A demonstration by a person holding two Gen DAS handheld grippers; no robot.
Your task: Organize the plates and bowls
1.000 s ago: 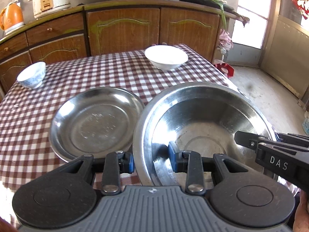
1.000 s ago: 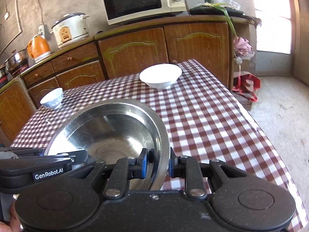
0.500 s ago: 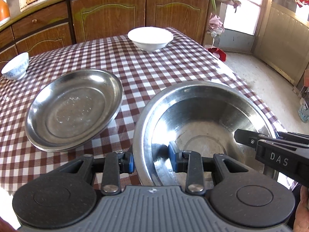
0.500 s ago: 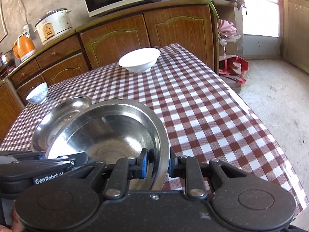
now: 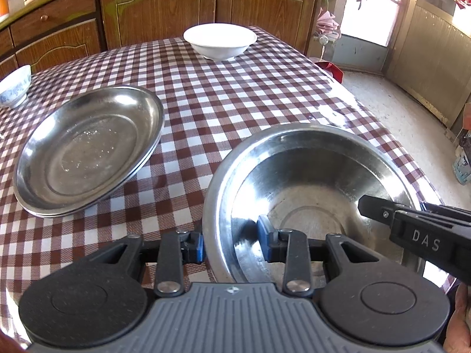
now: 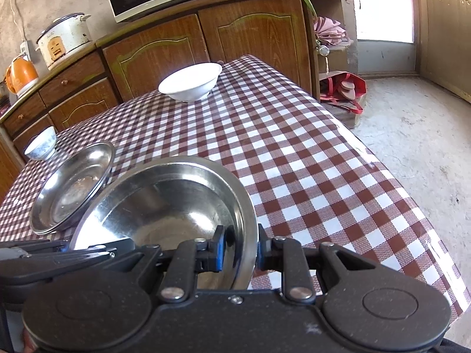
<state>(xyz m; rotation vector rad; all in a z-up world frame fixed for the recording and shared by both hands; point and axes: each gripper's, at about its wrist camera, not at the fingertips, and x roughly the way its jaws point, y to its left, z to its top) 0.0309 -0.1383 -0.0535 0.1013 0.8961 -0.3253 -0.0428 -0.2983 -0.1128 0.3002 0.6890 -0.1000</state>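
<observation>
Left wrist view: the left gripper (image 5: 230,245) pinches the near-left rim of the steel basin (image 5: 309,194), one pad inside, one outside.
Ahead and left of it: stacked steel plates (image 5: 88,150) on the checked table (image 5: 235,94); white bowl (image 5: 220,41) far ahead.
Right wrist view: the right gripper (image 6: 238,250) nips the same basin's right rim (image 6: 253,206).
Ahead of it: small patterned bowl (image 6: 41,147) far left.
Handling, I'd guess: stiff, light, slick metal; the thin rim is the only hold, so two opposite pinches keep it level.

One steel basin (image 5: 312,176), stacked steel plates (image 5: 88,150), two ceramic bowls (image 5: 220,41) (image 5: 13,89)
</observation>
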